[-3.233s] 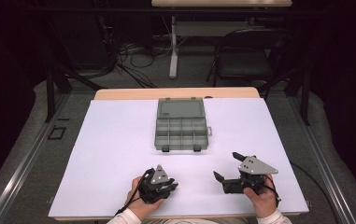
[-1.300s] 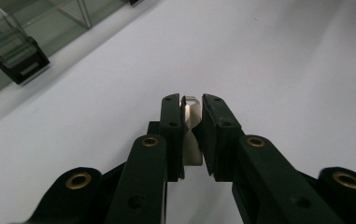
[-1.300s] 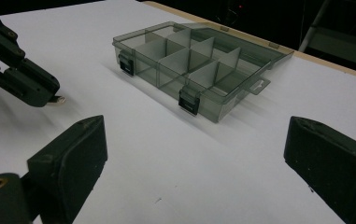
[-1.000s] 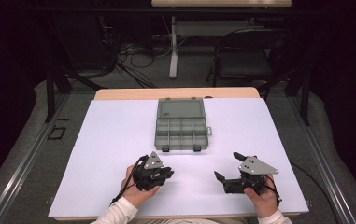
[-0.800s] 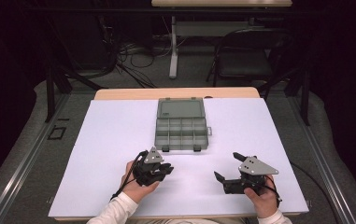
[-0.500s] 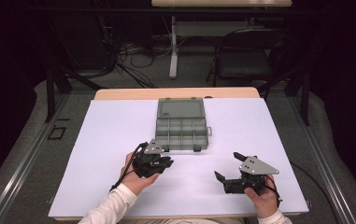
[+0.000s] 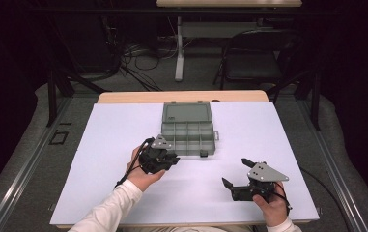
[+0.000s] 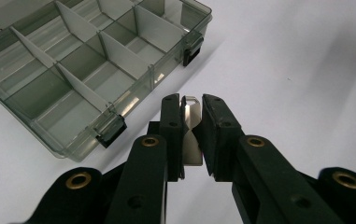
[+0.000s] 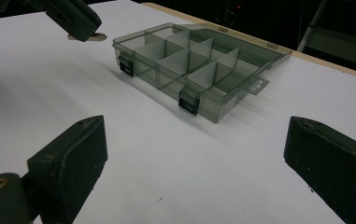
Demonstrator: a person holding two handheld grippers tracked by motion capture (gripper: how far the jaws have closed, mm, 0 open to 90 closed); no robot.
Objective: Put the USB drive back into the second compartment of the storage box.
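Observation:
An open grey plastic organiser box (image 7: 188, 128) with empty divided compartments lies at the middle of the white table (image 7: 114, 140), its lid folded back away from me. My left gripper (image 7: 171, 158) hovers just off the box's near left corner and is shut on a small flat metal piece (image 8: 190, 131) that stands upright between its pads. The box (image 8: 91, 60) lies up and to the left of those jaws. My right gripper (image 7: 235, 173) rests near the front right of the table, jaws wide open with nothing between them. The box (image 9: 189, 70) is ahead of it, and the left gripper's tip (image 9: 80, 23) with the metal piece is at the upper left.
The box has two black latches (image 8: 111, 133) on its near wall. A folding chair (image 7: 254, 63) and cables lie on the floor beyond the table's far wooden edge (image 7: 181, 96). White tabletop stretches on both sides of the box.
My left hand has risen and moved forward from the table's front toward the box's near left corner, still shut on the metal piece. The right gripper has stayed in place.

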